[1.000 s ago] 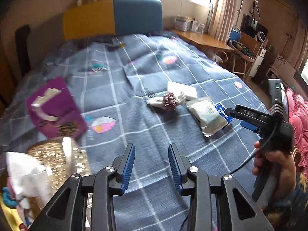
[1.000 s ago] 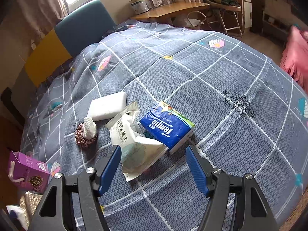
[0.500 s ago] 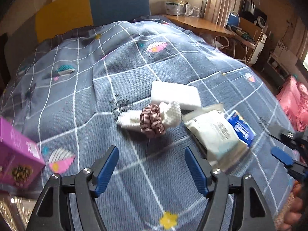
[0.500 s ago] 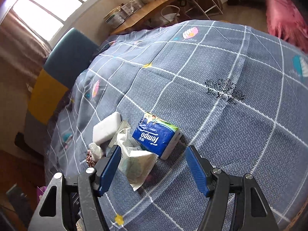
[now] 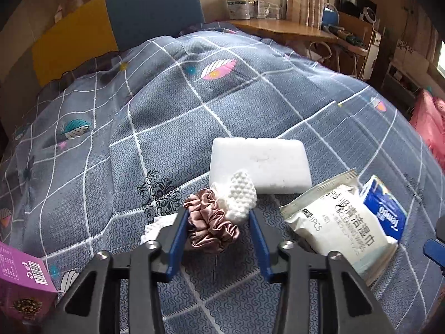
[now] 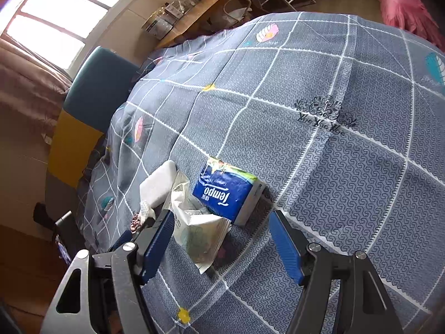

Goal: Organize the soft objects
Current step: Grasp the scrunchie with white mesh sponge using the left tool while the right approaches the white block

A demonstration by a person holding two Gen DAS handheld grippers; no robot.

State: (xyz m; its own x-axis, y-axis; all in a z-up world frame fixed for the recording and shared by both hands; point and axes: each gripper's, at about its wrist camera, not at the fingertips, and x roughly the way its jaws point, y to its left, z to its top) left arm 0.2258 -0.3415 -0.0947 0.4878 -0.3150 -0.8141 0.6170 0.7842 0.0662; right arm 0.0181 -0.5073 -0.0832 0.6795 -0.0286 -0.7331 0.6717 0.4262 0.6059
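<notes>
Four soft things lie clustered mid-quilt (image 5: 155, 128), none sorted yet as far as these views show. A purple box (image 5: 22, 284) sits at the bed's left edge, well apart from the cluster; whether it is the destination I cannot tell. Judged stage: first pick of this group under way, all the rest outstanding.

Landmark: sponge (image 5: 260, 165), a white rounded block lying flat.
- Scrunchie (image 5: 211, 222): just in front of the sponge. Dusty-pink satin, gathered folds, ringed around a white knit roll.
- Knit roll (image 5: 240, 196): bobbled white weave, one end touching the sponge's front edge, the other end poking out left of the scrunchie.
- Wipes pack (image 5: 338, 224): right of the sponge, cream pouch, flat and slack, printed top up.
- Tissue pack (image 6: 226, 190): beyond the wipes pack on the side away from the sponge, blue "Tempo" wrap, its corner resting on the wipes pack.

Left gripper (image 5: 219, 228): jaws closing, scrunchie and knit roll between them. The left pad meets the scrunchie's satin; the right pad stands at the roll's edge, and I cannot tell whether it presses.

Right gripper (image 6: 222, 239): jaws wide, nothing gripped, poised low over the wipes pack with the tissue pack just ahead.

Scrunchie should compress easily; the roll threaded through it will probably lift along with it.
</notes>
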